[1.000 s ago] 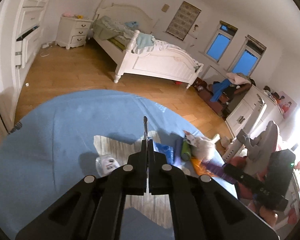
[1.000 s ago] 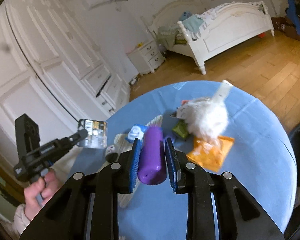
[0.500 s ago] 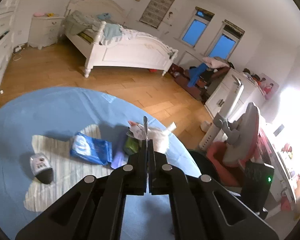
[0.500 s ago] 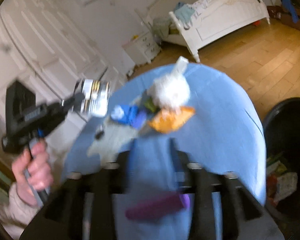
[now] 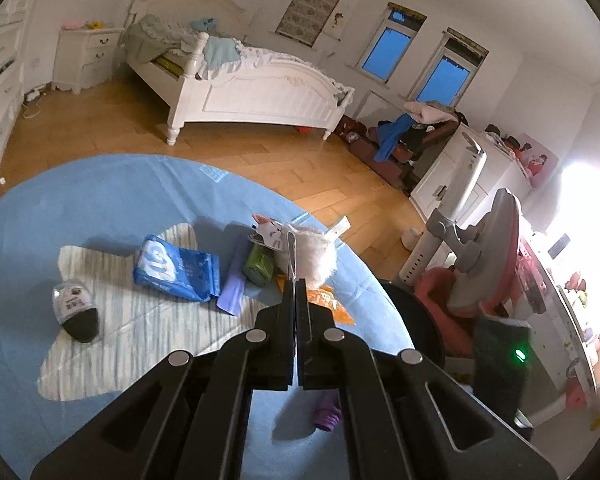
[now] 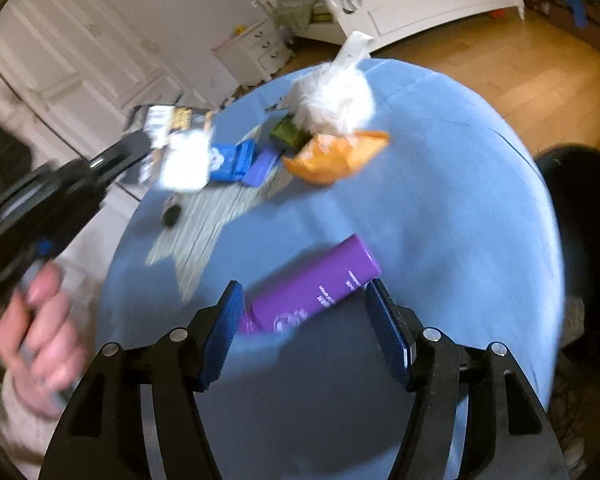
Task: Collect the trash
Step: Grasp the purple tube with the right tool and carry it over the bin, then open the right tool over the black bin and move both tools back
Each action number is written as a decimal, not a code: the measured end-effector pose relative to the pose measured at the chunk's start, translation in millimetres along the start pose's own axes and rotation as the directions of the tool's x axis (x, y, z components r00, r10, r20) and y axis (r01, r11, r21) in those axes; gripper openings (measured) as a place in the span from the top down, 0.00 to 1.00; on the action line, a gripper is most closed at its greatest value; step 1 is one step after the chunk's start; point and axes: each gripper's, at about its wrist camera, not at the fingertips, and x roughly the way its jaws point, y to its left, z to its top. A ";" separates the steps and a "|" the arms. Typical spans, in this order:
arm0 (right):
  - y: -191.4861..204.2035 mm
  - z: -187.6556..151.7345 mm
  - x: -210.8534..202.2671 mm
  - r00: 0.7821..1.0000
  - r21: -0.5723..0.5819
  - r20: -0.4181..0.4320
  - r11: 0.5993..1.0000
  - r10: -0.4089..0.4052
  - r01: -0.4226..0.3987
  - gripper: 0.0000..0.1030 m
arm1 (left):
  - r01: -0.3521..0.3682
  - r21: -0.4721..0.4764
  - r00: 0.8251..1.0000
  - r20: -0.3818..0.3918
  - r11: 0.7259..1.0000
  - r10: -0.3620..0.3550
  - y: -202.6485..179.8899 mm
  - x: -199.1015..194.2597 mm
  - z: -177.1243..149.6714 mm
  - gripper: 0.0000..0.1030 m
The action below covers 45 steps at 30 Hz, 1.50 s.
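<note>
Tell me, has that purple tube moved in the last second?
Yes. The purple tube left the right gripper jaws and now lies loose on the blue table, nearer its front edge.

Right wrist view smeared by motion: the packet (image 6: 168, 148) pinched in the left tool (image 6: 140, 148) shows print too blurred to read. Purple tube (image 6: 312, 288) lettering also illegible. Black bin (image 6: 580, 208) cut off by the frame edge (contents not visible). In the left wrist view, the purple tube (image 5: 327, 414) is mostly hidden behind the tool's fingers (image 5: 288, 320).
</note>
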 end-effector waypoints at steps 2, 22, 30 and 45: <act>8.0 15.3 12.3 1.000 -0.042 -0.020 0.999 -0.021 0.020 0.38 | -0.010 -0.009 1.000 0.011 1.000 0.010 3.7 -5.9 0.9 0.99; -73.9 1.0 -93.2 0.939 0.095 0.343 0.994 0.022 -0.058 0.75 | 0.099 0.016 0.994 -0.046 0.995 -0.098 -31.8 24.9 5.7 0.99; -154.2 -17.6 -146.8 0.883 0.264 0.440 0.964 -0.162 0.046 0.75 | 0.280 0.086 0.949 -0.176 0.956 -0.263 -124.9 106.3 -13.3 0.99; -230.1 -37.4 -137.1 0.890 0.389 0.384 0.917 -0.247 0.087 0.75 | 0.329 0.096 0.902 -0.326 0.939 -0.283 -183.3 195.0 -44.0 0.99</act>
